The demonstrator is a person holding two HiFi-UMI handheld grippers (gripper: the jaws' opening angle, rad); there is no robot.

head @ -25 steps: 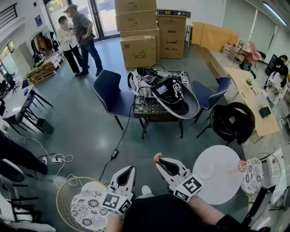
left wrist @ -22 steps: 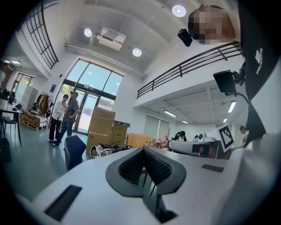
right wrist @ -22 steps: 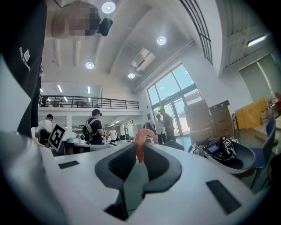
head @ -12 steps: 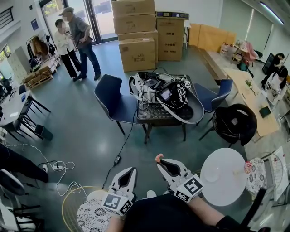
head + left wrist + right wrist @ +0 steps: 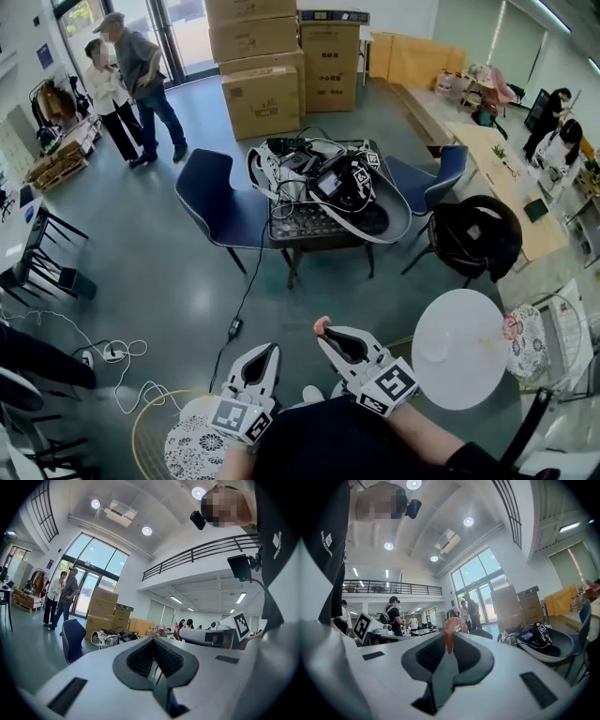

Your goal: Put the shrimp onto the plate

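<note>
- The right gripper (image 5: 325,332) is clenched on the shrimp (image 5: 321,324), which is pinched at the jaw tips and held in the air above the floor.
- The left gripper (image 5: 265,351) has its jaws together with nothing between them.
- Judged progress: step 1, pickup, is done. Step 2, transfer and release, is left.
- The plate cannot be identified with certainty.
</note>
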